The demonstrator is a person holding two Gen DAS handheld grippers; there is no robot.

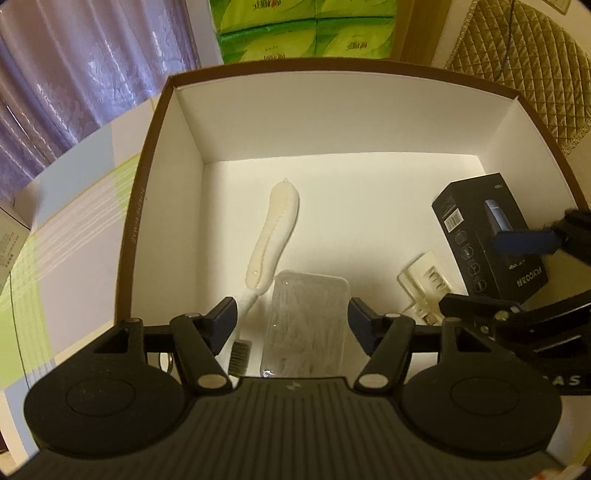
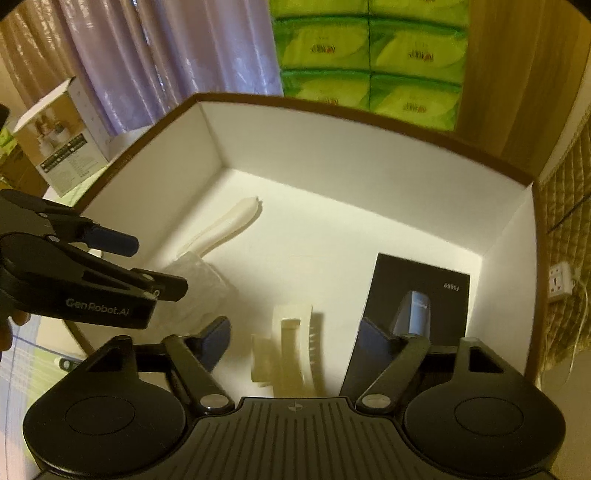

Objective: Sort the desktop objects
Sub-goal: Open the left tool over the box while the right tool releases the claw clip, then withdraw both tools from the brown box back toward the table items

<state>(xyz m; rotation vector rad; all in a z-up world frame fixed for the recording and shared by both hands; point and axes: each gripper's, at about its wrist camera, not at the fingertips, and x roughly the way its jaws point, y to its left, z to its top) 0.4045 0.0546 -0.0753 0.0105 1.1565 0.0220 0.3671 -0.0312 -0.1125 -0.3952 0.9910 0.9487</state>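
Note:
A brown-rimmed box with a white inside holds everything. A white brush lies at its left, beside a clear case of white sticks. Further right rest a cream hair clip and a black product box. My left gripper hangs open over the clear case, empty. My right gripper stands open above the hair clip, its right finger in front of the black box.
Green tissue packs are stacked behind the box, with purple curtains at the left. A white carton stands left of the box on a plaid tablecloth. A quilted chair back and a wall socket are at the right.

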